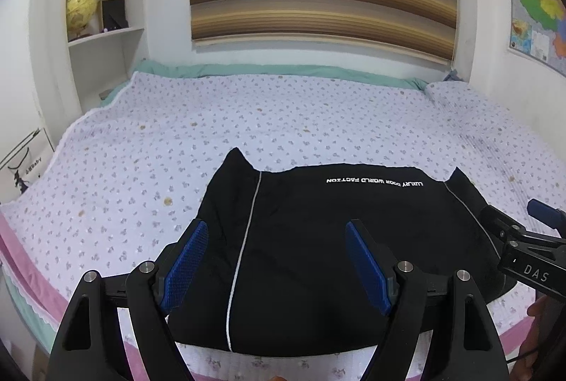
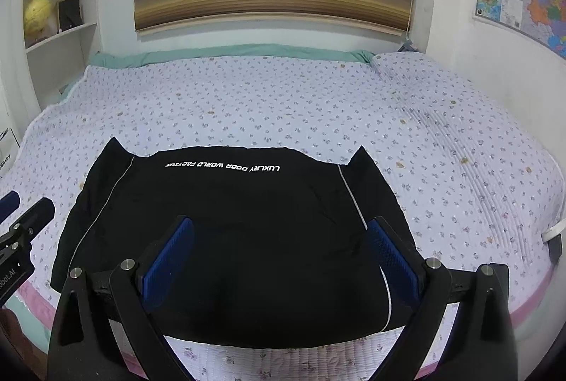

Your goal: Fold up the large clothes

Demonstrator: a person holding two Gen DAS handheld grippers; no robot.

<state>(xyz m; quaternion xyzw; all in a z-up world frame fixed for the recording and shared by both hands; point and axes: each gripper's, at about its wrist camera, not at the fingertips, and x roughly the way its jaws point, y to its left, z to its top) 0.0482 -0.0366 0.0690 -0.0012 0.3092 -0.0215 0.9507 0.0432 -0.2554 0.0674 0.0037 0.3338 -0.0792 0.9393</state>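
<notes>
While both tools (image 1: 276, 264) (image 2: 279, 260) gape, garment (image 1: 318, 239) lies beneath.

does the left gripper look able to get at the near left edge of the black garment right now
Probably yes. The left gripper is open and hangs just over the black garment, which lies flat on the bed. Nothing lies between them, and the right gripper stays to the other side.
</notes>
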